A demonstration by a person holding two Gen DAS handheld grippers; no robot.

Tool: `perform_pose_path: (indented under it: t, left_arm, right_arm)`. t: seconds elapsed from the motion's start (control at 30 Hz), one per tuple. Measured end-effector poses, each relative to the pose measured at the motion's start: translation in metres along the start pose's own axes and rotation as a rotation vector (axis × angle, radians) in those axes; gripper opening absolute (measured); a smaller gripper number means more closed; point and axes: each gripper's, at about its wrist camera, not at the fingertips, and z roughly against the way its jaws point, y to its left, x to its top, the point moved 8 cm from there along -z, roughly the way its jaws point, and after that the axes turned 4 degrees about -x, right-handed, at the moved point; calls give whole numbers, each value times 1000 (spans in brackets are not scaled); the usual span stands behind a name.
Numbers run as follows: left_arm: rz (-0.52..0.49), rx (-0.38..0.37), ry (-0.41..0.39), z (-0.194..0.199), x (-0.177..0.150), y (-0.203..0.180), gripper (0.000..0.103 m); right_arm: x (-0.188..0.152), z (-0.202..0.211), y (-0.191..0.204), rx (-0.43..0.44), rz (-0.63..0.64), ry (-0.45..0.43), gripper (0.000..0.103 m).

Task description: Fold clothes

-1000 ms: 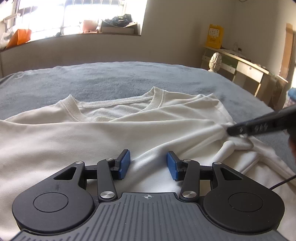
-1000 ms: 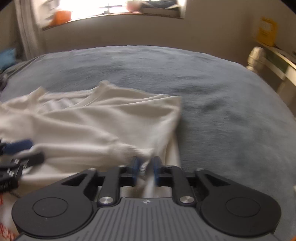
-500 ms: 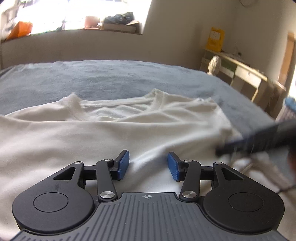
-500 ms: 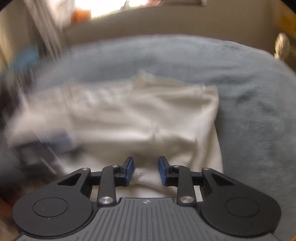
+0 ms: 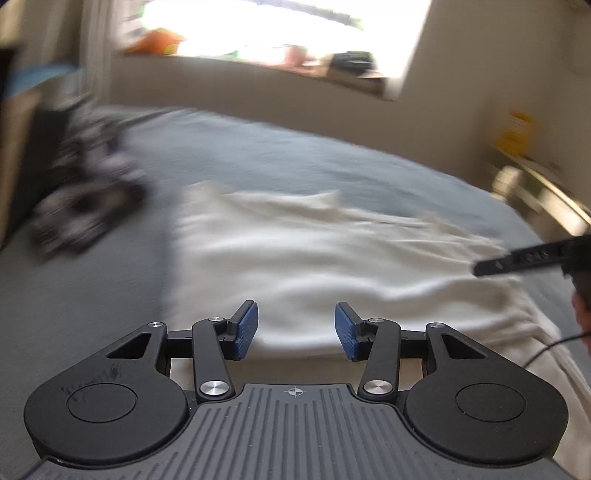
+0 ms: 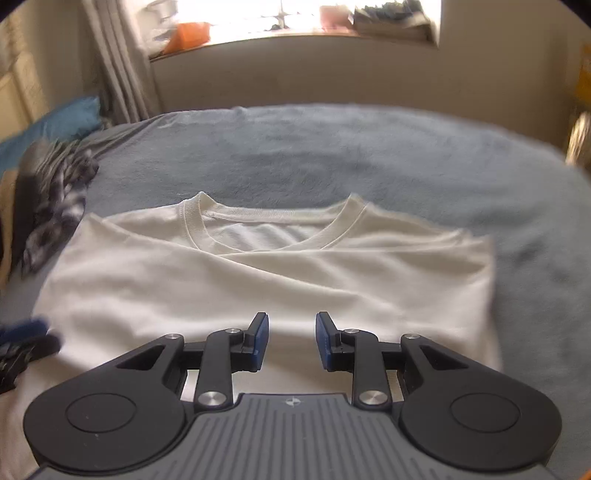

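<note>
Left hand-held gripper [image 5: 294, 330]: jaws moderately apart, nothing between the blue pads. Right hand-held gripper [image 6: 291, 341]: narrower gap, also empty (left view heavily blurred). White sweatshirt [image 6: 280, 273] lies flat just ahead of both, sleeves folded in, collar at the far side, on the grey bed [image 6: 332, 147]. Plaid garment [image 6: 55, 199] far left.

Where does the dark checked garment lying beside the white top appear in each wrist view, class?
Left wrist: dark checked garment, blurred, at left on the grey bedspread.
Right wrist: at the left edge, left of the white top.
Shared landmark: the orange thing on the windowsill.
</note>
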Motion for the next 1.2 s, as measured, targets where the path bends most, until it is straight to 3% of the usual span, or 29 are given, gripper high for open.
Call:
perform_pose_path:
  t: [0.1, 0.17, 0.23, 0.27, 0.33, 0.43, 0.57, 0.63, 0.7, 0.77, 0.83, 0.97, 1.07, 1.2]
  left_arm:
    - [0, 6, 26, -6, -12, 17, 44]
    - [-18, -5, 9, -3, -13, 17, 44]
    - [-14, -18, -6, -1, -15, 18, 44]
    - [-7, -28, -14, 0, -17, 20, 44]
    - [12, -49, -35, 2, -19, 21, 44]
    - [26, -75, -60, 4, -22, 23, 45]
    - [46, -120, -94, 7, -26, 28, 45]
    - [82, -152, -112, 9, -27, 33, 45]
    - [123, -181, -127, 9, -29, 38, 45]
    - [152, -202, -138, 9, -29, 41, 45]
    - [162, -212, -144, 9, -29, 41, 45]
    - [164, -219, -152, 10, -30, 41, 45]
    - [177, -232, -157, 11, -31, 43, 45]
    - [193, -249, -162, 10, -32, 45, 45]
  right_arm:
    - [-8, -39, -19, -121, -97, 80, 24]
    - [-6, -41, -32, -128, -216, 91, 21]
    - [5, -28, -29, -191, -225, 92, 22]
    - [11, -20, -17, -182, -179, 79, 22]
    - [22, -3, 24, -117, -52, 58, 22]
    - [34, 6, 108, 60, 175, 51, 23]
    - [33, -11, 219, 289, 396, 70, 23]
    - [28, -37, 256, 337, 418, 119, 23]
    - [26, -73, 271, 311, 415, 169, 23]
    - [39, -103, 271, 285, 346, 156, 21]
    - [67, -118, 260, 306, 157, 122, 21]
    - [104, -134, 212, 211, -123, 79, 23]
    - [121, -106, 154, 185, -235, -26, 23]
    - [118, -40, 61, 124, -248, -126, 24]
